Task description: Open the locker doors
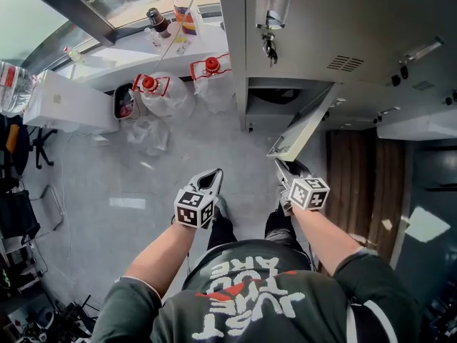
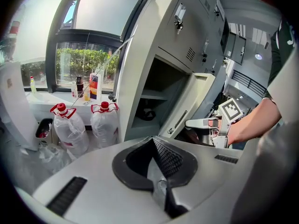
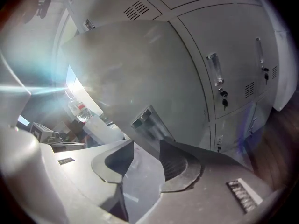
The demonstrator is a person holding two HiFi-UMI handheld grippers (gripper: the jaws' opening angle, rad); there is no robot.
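Three things unclear: dark lump on the floor of the open compartment (image 2: 148,114) in the tall grey metal locker bank (image 1: 300,41), too dim to name; upper part of the door, blurred and washed by glare in the right gripper view; lockers at the bank's far end, cut off by the frame.
Task's thing: grey sheet-metal locker door (image 1: 303,127), standing out at an angle from the bank, directly under a closed door with a bunch of keys (image 1: 270,45) hanging in its lock.
Door's look: plain flat panel, folded rim, pale inner face, narrow slot-like pull (image 3: 147,120) near the free edge.
Right gripper (image 1: 284,171): claw spread wide, pinching the door's free edge; the panel fills the gap between the pads.
Left gripper (image 1: 214,177): claw pressed together, nothing in it; held in front of the bank, clear of the door.
Containers: two clear plastic jugs with red caps (image 1: 153,91), on the floor at the bank's window-side end, contents look colourless.
Bin: small dark bin (image 1: 125,102), just beyond the jugs from the bank, something pink-red inside.
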